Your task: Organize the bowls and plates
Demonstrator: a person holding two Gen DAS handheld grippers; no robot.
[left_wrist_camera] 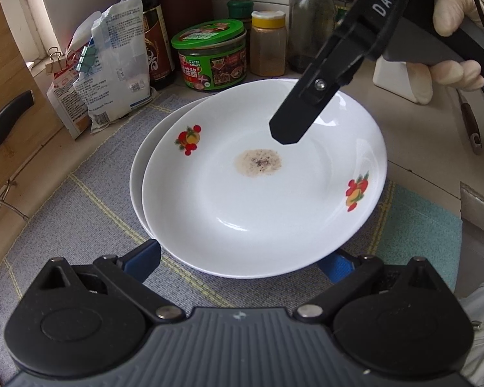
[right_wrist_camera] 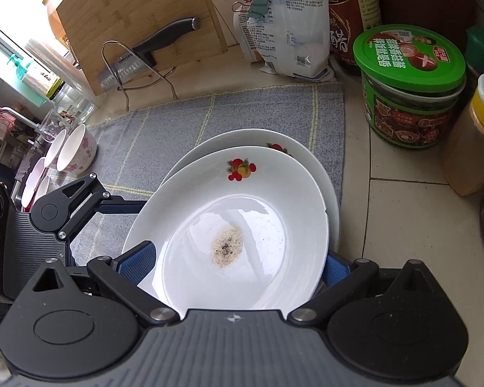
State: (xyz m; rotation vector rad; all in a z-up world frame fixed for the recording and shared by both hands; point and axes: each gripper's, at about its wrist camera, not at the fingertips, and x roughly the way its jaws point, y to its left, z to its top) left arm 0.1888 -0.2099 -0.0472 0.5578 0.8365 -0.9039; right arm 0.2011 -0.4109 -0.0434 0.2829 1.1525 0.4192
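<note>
My left gripper (left_wrist_camera: 242, 262) and right gripper (right_wrist_camera: 238, 266) both straddle the glazed white fruit-printed top plate (left_wrist_camera: 264, 177), jaws wide, gripping nothing. Rigid, slippery, breakable; I judge rim best.

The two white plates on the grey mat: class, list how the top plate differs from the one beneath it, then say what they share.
1. The top plate lies fully exposed; the bottom plate shows only a crescent of rim.
2. The top plate holds a speckled brown residue patch; the bottom plate's centre is hidden.
Both are white with a fruit motif.
</note>
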